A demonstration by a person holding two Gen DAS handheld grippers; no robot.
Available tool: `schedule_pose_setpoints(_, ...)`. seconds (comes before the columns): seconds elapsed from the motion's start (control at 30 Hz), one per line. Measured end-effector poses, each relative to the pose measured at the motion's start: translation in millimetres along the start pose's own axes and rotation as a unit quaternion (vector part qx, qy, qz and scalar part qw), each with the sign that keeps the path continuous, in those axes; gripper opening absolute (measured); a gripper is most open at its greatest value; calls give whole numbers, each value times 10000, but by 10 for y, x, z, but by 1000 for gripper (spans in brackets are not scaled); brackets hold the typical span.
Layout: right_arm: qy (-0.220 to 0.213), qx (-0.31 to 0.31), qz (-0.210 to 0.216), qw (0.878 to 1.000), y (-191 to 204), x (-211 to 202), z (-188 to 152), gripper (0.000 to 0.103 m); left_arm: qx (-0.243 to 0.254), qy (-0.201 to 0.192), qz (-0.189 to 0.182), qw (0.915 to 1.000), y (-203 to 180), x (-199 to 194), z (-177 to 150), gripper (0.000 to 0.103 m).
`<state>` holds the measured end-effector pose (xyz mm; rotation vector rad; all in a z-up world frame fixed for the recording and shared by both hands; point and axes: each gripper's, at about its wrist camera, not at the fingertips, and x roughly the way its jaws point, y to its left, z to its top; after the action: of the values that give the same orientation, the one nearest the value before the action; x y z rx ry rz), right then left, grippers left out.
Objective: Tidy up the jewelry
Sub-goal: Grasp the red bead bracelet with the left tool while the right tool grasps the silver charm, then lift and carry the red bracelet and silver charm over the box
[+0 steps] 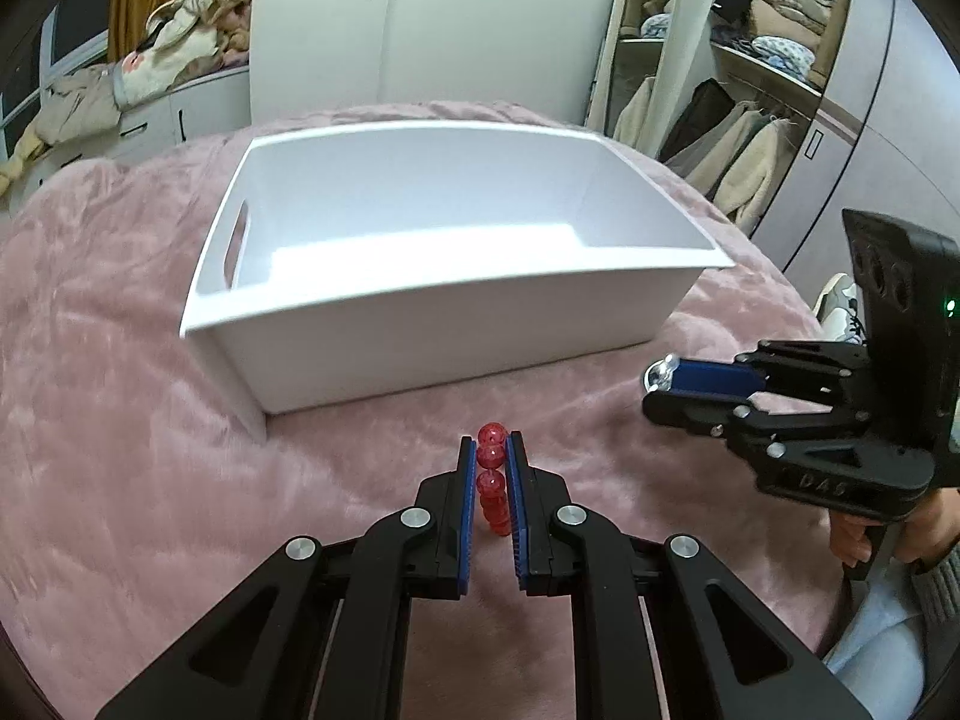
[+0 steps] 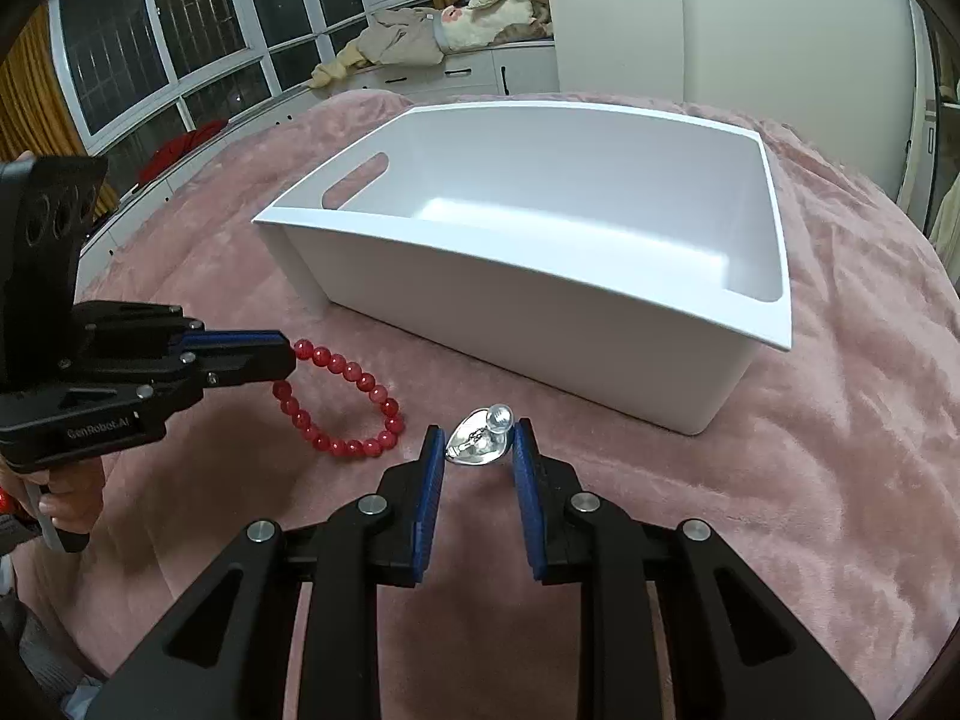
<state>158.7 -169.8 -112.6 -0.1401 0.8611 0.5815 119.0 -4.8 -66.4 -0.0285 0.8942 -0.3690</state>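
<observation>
The left gripper (image 1: 491,450) has its jaws closed on the red bead bracelet (image 2: 348,402), which lies on the pink blanket (image 2: 810,480) just near of the white bin (image 2: 540,312); the right gripper (image 2: 478,450) has its jaws set either side of a silver heart-shaped piece (image 2: 477,449) and touching it, though I cannot tell whether they truly grip it; to do this well, squeeze firmly on each piece, lift straight up clear of the near wall, then release over the bin's floor; the left view shows only a few beads edge-on between the pads, while the right view shows the bracelet's whole loop trailing right of the jaws.
</observation>
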Motion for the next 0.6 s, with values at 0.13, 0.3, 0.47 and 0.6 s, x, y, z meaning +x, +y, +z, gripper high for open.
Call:
schedule_pose_setpoints(0.13, -96, 32, 10, 9999, -10, -53, 9, 24, 31, -84, -46, 9999, -24, -73, 60, 15)
schedule_pose_setpoints(0.3, -195, 90, -42, 9998, -41, -110, 23, 24, 108, -180, -58, 9998, -42, -169, 133, 15)
schedule_pose_setpoints(0.47, -329, 94, -107, 9994, -36, -188, 53, 24, 114, -269, -79, 9995, -45, -243, 160, 15)
schedule_pose_setpoints(0.6, -413, 88, -228, 9988, -37, -251, 90, 24, 169, -290, -12, 9994, -52, -266, 187, 15)
